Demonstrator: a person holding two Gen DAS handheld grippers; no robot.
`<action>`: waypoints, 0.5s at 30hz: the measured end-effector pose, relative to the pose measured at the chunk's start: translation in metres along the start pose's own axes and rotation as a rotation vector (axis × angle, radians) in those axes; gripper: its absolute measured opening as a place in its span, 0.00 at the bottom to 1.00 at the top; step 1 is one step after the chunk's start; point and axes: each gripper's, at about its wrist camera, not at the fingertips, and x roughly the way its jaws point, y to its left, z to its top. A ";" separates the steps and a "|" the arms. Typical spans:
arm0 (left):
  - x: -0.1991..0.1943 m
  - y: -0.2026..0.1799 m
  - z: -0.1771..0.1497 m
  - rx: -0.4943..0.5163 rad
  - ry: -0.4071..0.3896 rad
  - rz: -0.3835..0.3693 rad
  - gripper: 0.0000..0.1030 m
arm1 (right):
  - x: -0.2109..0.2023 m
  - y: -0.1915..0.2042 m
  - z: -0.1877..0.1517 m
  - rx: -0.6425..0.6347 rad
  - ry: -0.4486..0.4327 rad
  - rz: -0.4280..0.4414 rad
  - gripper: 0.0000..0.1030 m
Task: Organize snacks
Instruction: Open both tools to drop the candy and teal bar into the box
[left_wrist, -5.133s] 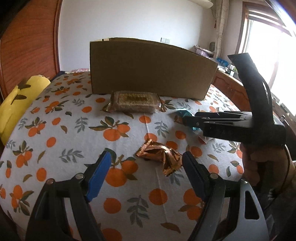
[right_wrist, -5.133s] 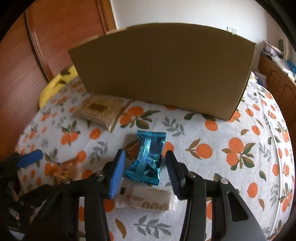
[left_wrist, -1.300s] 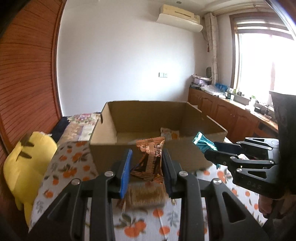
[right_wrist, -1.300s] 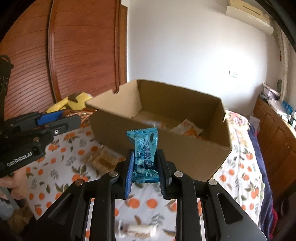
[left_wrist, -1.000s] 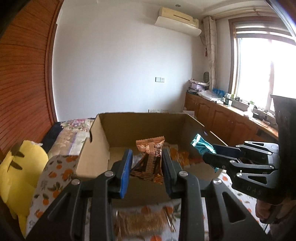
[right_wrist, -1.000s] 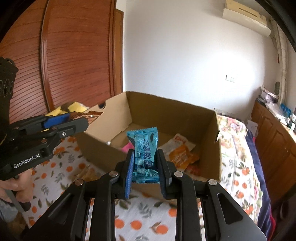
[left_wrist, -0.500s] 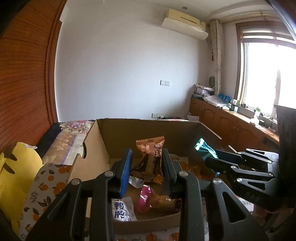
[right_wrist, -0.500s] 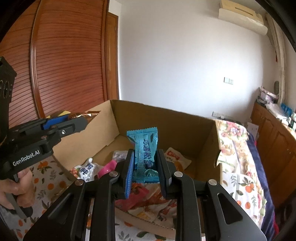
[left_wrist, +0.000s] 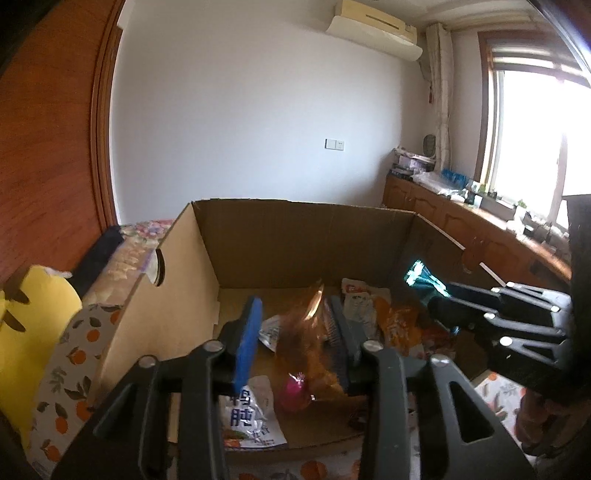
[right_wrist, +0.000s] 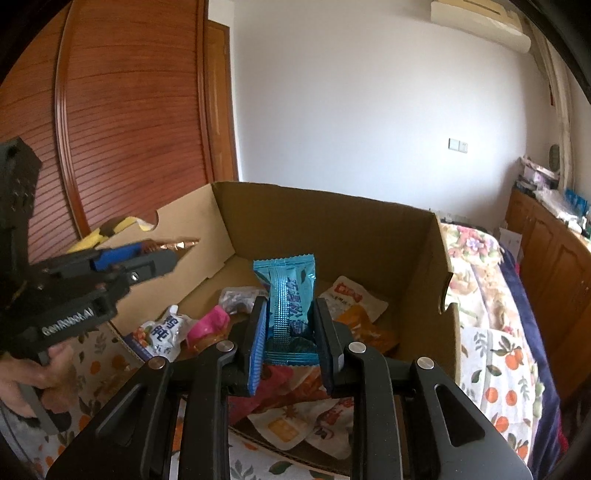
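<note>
Left wrist view: the left gripper (left_wrist: 295, 332) was held over the open cardboard box (left_wrist: 295, 236). Its jaws were opening, with the copper-foil snack (left_wrist: 308, 347) (blurred) between them; contact with the pads could not be determined. A white pouch (left_wrist: 245, 413) and a pink sweet (left_wrist: 293, 393) lay on the box floor.

Right wrist view: the right gripper (right_wrist: 290, 343) was held above the same box, its jaws closed narrowly on an upright blue snack packet (right_wrist: 290, 295). Orange packets (right_wrist: 360, 317) lay in the box beneath it.
</note>
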 end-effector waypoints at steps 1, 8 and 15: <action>0.000 -0.001 -0.001 0.007 -0.003 0.002 0.42 | 0.001 0.000 -0.001 0.005 -0.001 0.003 0.25; -0.001 -0.007 -0.004 0.043 -0.018 0.016 0.49 | -0.001 0.001 -0.004 -0.003 -0.024 0.005 0.28; -0.003 -0.004 -0.007 0.041 -0.034 0.023 0.51 | -0.002 0.001 -0.006 -0.010 -0.046 0.002 0.29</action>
